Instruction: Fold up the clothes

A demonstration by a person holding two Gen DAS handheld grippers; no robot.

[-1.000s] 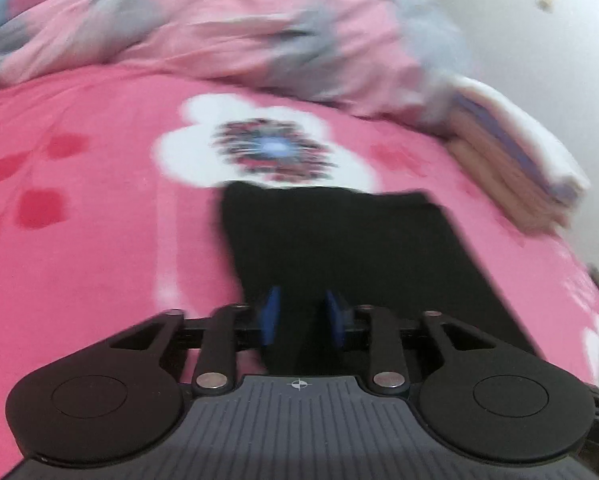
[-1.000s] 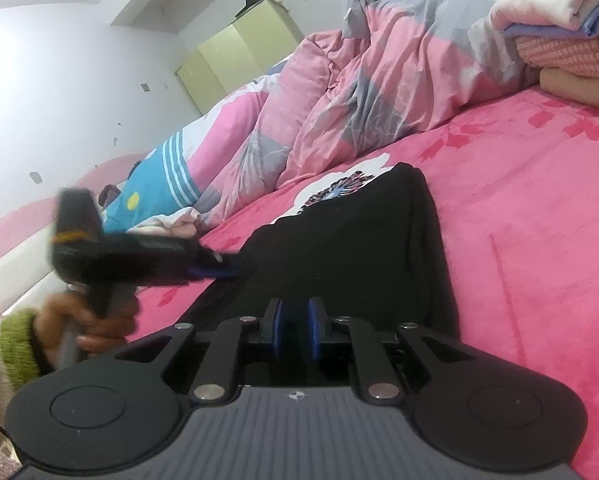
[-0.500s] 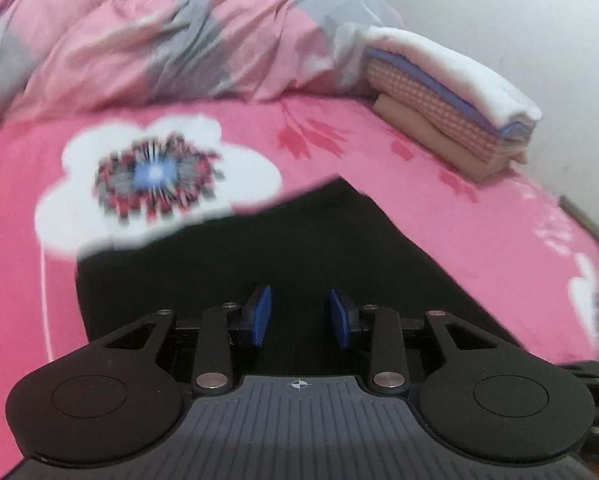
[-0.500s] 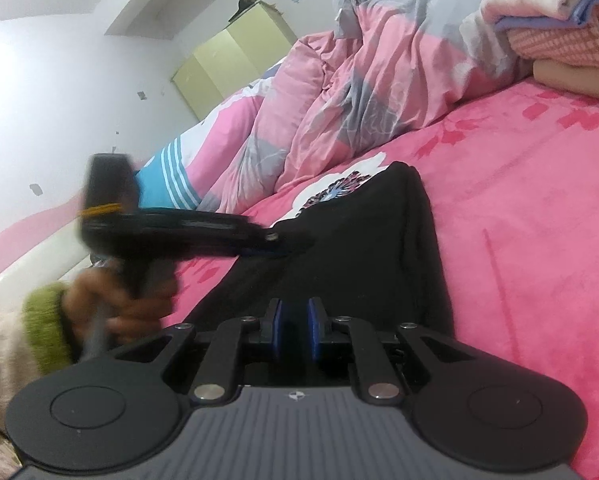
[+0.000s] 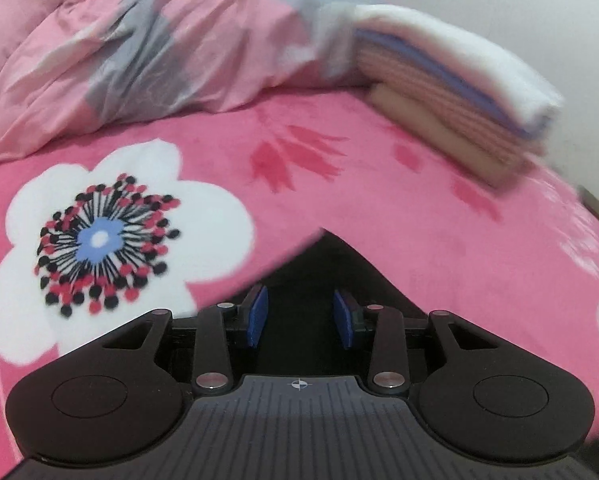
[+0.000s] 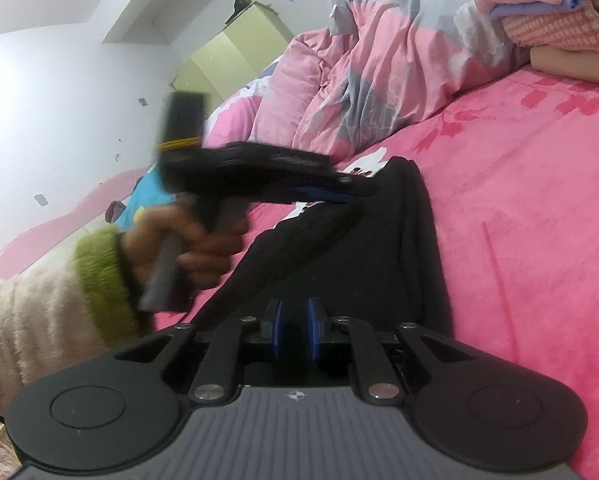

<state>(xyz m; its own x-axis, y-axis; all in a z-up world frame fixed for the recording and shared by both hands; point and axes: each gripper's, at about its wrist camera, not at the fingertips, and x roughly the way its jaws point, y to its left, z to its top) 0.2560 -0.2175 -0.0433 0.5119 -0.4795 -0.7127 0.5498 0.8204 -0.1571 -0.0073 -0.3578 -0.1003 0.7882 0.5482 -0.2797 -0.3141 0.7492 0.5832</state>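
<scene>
While the black garment [image 6: 339,248] is lying on the pink bedspread [image 6: 531,208], right gripper [image 6: 295,332] pinching its near edge, left gripper [image 5: 299,316] angling downward over its far corner, jaws opening, gripping nothing.

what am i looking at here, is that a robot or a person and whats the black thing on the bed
It is a person, not a robot, holding a two-finger gripper in each hand. Each picture comes from a camera on one gripper, looking along its blue pads. The black thing is a garment being folded on a pink blanket. The right gripper pinches its near end. The right view also shows the hand with the left gripper, whose jaws are opening over the garment's far corner. Behind lie a quilt and a stack of folded clothes.
</scene>
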